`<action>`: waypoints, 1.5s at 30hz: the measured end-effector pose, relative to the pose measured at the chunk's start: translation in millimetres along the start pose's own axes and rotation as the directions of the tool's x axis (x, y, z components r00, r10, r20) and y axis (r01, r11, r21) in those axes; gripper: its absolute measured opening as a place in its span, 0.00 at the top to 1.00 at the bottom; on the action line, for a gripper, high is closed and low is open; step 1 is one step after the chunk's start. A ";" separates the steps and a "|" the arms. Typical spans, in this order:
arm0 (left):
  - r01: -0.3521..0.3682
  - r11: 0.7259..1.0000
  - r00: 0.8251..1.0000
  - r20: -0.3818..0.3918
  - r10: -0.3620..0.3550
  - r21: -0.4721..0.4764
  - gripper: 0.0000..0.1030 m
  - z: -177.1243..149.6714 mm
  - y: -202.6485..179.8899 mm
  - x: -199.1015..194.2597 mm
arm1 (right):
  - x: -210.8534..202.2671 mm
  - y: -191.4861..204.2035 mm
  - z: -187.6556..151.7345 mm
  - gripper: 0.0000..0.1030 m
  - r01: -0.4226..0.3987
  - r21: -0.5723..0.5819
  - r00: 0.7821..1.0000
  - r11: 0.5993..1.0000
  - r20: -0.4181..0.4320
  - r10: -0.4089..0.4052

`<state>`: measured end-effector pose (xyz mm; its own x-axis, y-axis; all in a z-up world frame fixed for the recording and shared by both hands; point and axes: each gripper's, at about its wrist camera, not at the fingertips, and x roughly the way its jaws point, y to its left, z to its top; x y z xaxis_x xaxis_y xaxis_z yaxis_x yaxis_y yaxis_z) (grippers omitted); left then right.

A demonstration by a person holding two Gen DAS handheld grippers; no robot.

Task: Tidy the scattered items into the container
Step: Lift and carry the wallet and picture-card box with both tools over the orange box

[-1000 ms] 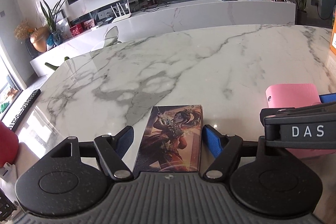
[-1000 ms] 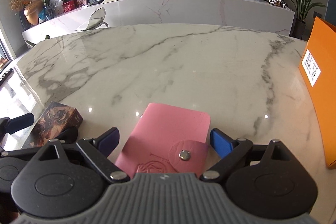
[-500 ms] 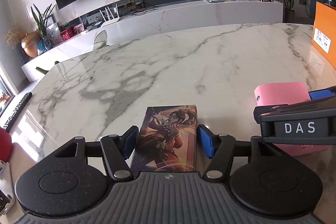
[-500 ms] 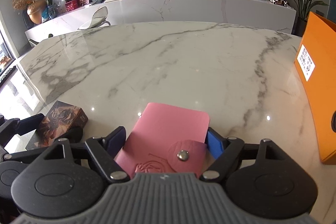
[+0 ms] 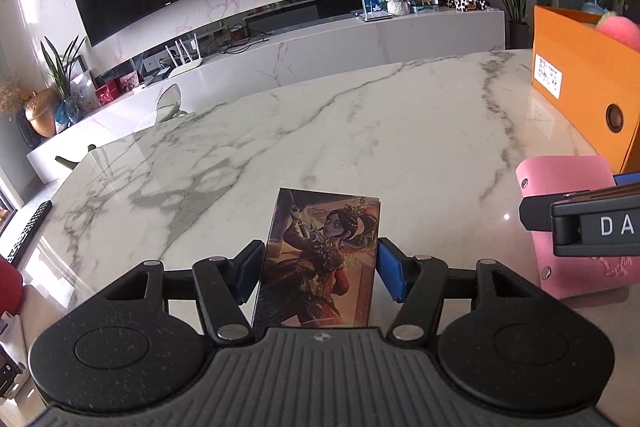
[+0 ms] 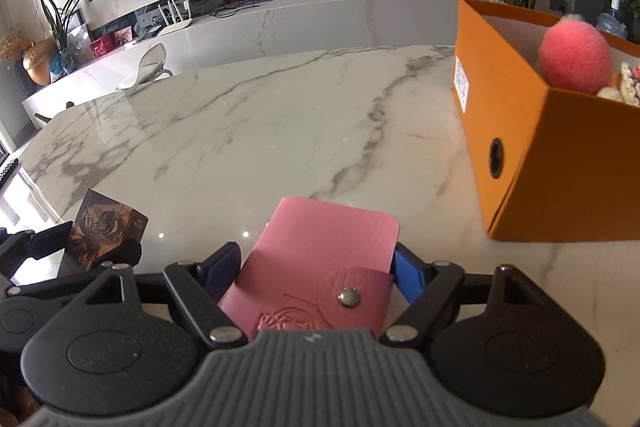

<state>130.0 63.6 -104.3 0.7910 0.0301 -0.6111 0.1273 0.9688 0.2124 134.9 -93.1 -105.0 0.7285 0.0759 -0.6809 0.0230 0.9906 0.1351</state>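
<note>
A small picture box (image 5: pixel 320 259) is held between the blue pads of the left gripper (image 5: pixel 318 269), which is pinched on its two long sides. The box looks light and stiff, with smooth, shiny card that could slip, so it is best gripped at the middle of its sides.

A pink card wallet (image 6: pixel 320 267) with a snap button is pinched the same way by the right gripper (image 6: pixel 318 273). It looks soft and bendy, so a gentle squeeze across its edges is enough.

Both things are seen up off the marble table (image 6: pixel 280 131). The orange box (image 6: pixel 560 155) stands to the right, with a pink fluffy ball (image 6: pixel 574 57) already inside.
</note>
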 end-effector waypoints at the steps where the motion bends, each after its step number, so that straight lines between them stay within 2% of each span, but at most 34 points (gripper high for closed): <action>1: 0.004 1.000 1.000 0.008 -0.004 -0.001 0.32 0.8 -2.8 -4.6 | -5.8 -3.2 -0.7 0.21 0.002 0.003 1.000 1.000 0.009 -0.002; 12: 0.027 0.997 0.998 0.066 -0.022 -0.072 0.32 5.2 -25.2 -62.8 | -65.9 -26.0 -6.4 0.21 -0.016 0.031 0.995 0.999 0.099 0.013; 20: 0.053 0.995 0.992 0.121 -0.042 -0.088 0.32 23.7 -42.0 -101.2 | -108.5 -43.1 -5.8 0.21 -0.046 0.059 0.982 0.997 0.185 0.034; 28: 0.101 0.994 0.973 0.213 -0.091 -0.034 0.32 43.9 -75.7 -140.9 | -149.5 -78.9 -9.0 0.21 -0.030 0.125 0.965 0.992 0.261 -0.004; 36: 0.151 0.989 0.960 0.235 -0.149 0.009 0.32 56.8 -109.6 -153.3 | -182.1 -116.7 -13.5 0.21 -0.010 0.171 0.946 0.985 0.321 -0.046; 45: 0.213 0.975 0.951 0.215 -0.222 0.064 0.32 69.8 -150.8 -141.9 | -194.4 -160.3 -16.4 0.21 0.001 0.248 0.941 0.969 0.329 -0.085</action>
<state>40.4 -103.9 3.6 0.8525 -0.2392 -0.4648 0.3310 0.9352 0.1257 -21.6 -264.8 -6.0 0.9083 -0.0506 -0.4153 0.1928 0.9316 0.3081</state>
